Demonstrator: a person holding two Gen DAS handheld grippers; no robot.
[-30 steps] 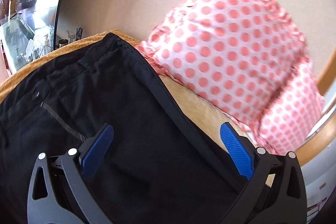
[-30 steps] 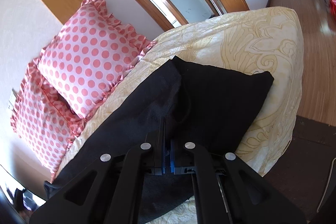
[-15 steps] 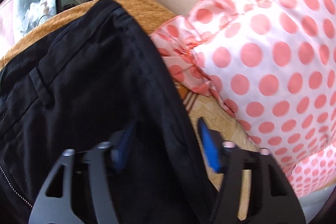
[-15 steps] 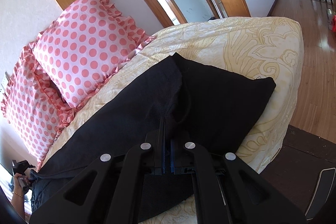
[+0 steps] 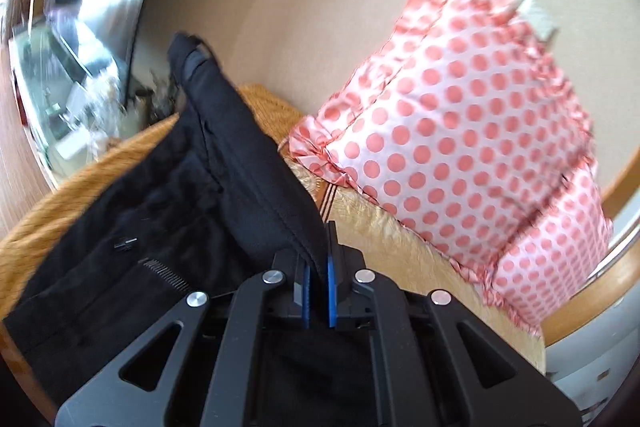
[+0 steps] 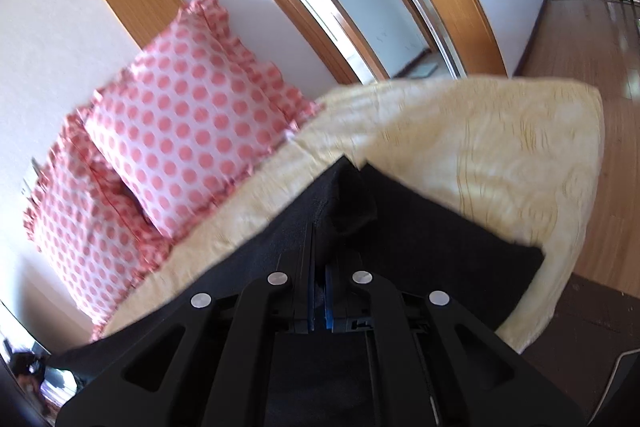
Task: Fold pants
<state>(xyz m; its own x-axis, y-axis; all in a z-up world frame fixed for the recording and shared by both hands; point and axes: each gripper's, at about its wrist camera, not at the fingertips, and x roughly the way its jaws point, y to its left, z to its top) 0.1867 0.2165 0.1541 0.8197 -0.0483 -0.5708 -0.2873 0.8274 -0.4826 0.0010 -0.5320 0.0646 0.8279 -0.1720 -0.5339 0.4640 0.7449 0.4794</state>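
Black pants (image 5: 168, 211) lie on a bed, waistband end with zipper and button in the left wrist view. My left gripper (image 5: 319, 291) is shut on the waistband's side edge and lifts it, so a flap stands up towards the wall. In the right wrist view the leg end of the pants (image 6: 432, 247) lies on the pale yellow bedspread (image 6: 500, 155). My right gripper (image 6: 319, 301) is shut on a raised fold of the leg fabric.
Two pink polka-dot pillows (image 5: 460, 131) lean on the wall at the head of the bed, also in the right wrist view (image 6: 188, 115). An orange blanket edge (image 5: 52, 211) lies under the waistband. The bed's edge drops to wooden floor (image 6: 580, 39) on the right.
My left gripper went from open over the waistband edge to shut on it and lifted it. My right gripper stayed shut on the leg fabric and raised it.
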